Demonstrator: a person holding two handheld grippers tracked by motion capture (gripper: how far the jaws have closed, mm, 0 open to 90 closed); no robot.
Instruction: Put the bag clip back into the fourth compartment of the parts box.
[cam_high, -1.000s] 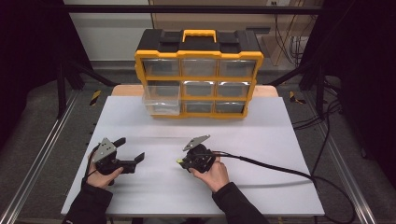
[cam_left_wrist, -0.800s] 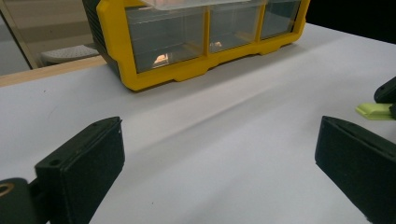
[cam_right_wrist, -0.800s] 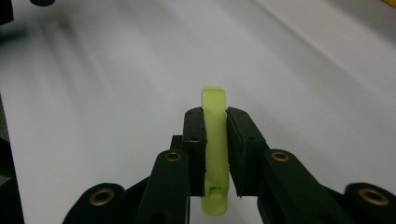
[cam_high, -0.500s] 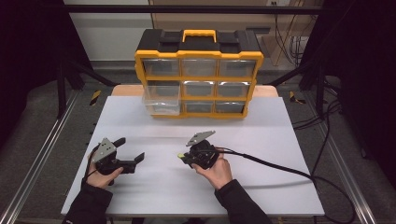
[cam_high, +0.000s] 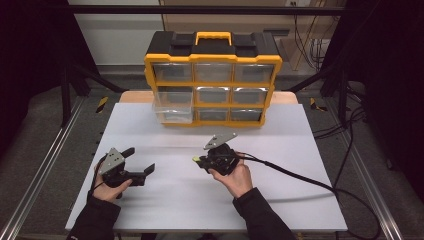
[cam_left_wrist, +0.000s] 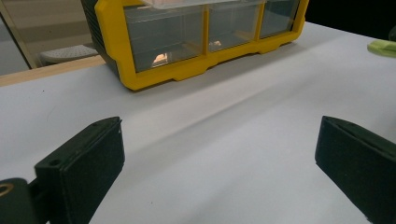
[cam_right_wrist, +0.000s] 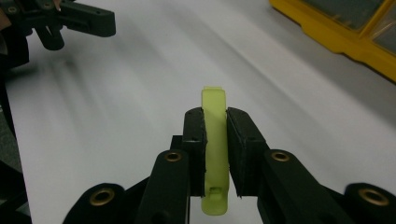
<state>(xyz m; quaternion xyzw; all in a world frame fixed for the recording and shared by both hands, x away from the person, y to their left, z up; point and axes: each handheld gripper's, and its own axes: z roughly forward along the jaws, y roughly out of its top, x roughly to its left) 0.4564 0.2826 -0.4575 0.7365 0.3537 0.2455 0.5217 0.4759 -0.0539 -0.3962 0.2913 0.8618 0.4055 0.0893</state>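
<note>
A flat, matte white desk carries a plastic drawer cabinet at its far edge. The cabinet has a yellow frame, a black top with a yellow handle, and three rows of clear, boxy drawers; the left drawer of the middle row sticks out past the others. In the left tool's view the yellow base is smooth and rounded, and some small pieces show dimly through the clear fronts of the bottom drawers.

The right tool, held in the person's right hand near the middle of the desk, is closed on a small lime-green clip. The clip is a thin, glossy plastic strip with a rounded tip, standing on edge between the two flat black pads, its tip reaching past them. A thick black cable trails from this tool across the desk to the right, and a grey three-cornered plate sits on its top.

The left tool, in the left hand near the desk's front left, is spread wide, its blocky matte black pads well apart with bare desk between them. It points toward the cabinet. Both sleeves are dark.
</note>
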